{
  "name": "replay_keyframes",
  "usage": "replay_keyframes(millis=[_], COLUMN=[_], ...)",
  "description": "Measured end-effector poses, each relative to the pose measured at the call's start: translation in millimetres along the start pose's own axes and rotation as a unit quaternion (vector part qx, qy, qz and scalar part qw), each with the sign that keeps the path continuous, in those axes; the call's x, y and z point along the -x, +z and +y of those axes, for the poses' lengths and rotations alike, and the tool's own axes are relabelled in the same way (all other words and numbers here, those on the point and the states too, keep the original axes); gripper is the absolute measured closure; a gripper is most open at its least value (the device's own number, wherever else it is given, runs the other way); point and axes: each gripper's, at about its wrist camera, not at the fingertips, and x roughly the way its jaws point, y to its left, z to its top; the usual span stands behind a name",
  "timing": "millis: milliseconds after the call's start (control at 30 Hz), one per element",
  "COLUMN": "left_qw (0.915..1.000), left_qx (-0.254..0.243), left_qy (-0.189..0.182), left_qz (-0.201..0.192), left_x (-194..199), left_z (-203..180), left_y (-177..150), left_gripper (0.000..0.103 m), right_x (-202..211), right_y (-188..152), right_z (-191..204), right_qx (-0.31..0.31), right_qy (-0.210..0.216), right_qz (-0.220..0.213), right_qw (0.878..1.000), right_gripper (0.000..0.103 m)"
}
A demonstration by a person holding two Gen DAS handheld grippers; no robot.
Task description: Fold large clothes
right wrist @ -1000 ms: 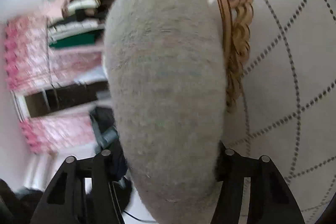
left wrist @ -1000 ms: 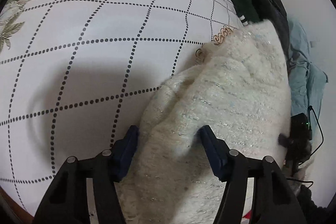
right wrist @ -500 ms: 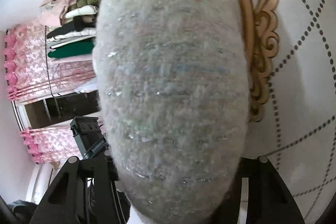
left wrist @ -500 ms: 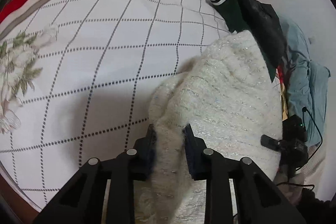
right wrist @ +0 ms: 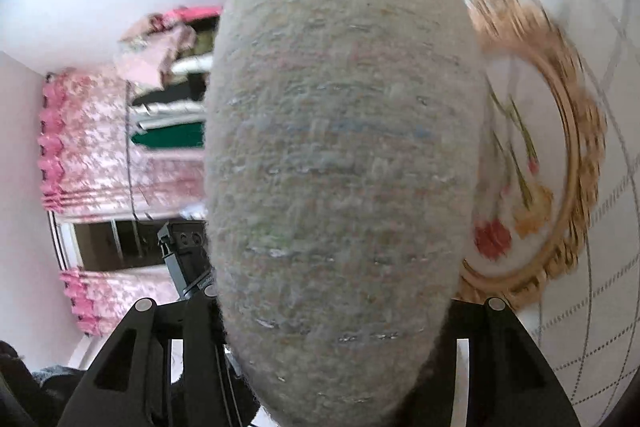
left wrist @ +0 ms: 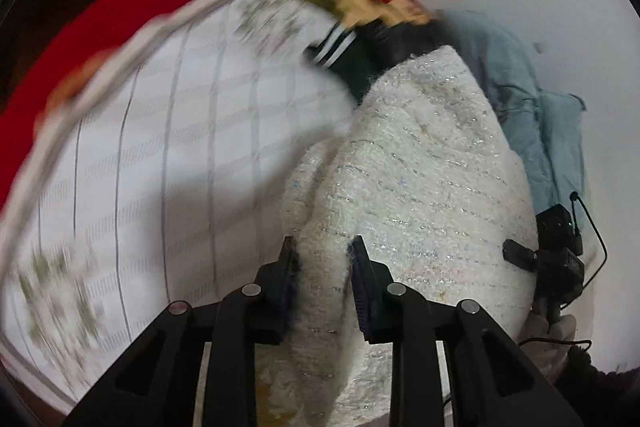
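Woolly cream knit with silver threads fills the space nearest us: the left gripper (left wrist: 322, 267) has its pads clamped on a bunched ridge of the sweater (left wrist: 420, 187), and the rest of the garment hangs away from that pinch toward the far right corner of the bed (left wrist: 168, 147). Our right gripper (right wrist: 332, 311) has a thick roll of the same knit between its fingers and its jaws are closing on it; the fabric bulges so far over the lens that we cannot see the pads themselves, so we judge this only as a fuller, looser hold than the left one. To do this lift well we should keep both holds level with each other, so the sweater hangs as one flat sheet and not as a twisted rope, and we should raise it far enough for the lower edge to clear the quilted white bedspread before we lay it down again. A pinch this narrow on fluffy wool may slip, so a steady, unhurried pull seems wiser than a shake. Beyond the sweater, along the far edge of the bed, lie a dark green garment with white stripes (left wrist: 340, 47) and a pale blue garment (left wrist: 520, 99) against the wall; we should swing clear of both. A gold embroidered oval (right wrist: 560, 167) on the bedspread gives a centre to aim for.
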Motion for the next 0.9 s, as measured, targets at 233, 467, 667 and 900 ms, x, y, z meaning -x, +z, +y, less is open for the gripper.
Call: replay_keyframes(millis=[233, 467, 667, 900], left_qw=[0.9965, 0.9939, 0.9974, 0.9989], left_qx=[-0.07, -0.079, -0.065, -0.046], left_qy=[-0.012, -0.047, -0.031, -0.012], left_qz=[-0.043, -0.061, -0.008, 0.009], left_x=[15, -72, -203, -229], left_z=[-73, -124, -121, -106], left_y=[141, 268, 298, 288], left_gripper=[0.081, 0.081, 0.081, 0.074], right_x=[72, 131, 139, 141], right_y=[108, 277, 396, 433], right_z=[75, 67, -5, -9], right_qx=[0.035, 0.03, -0.006, 0.005], right_qy=[0.036, 0.052, -0.013, -0.078], right_qz=[-0.065, -0.092, -0.069, -0.044], right_qw=[0.997, 0.994, 0.998, 0.996], right_gripper=[0.049, 0.049, 0.049, 0.034])
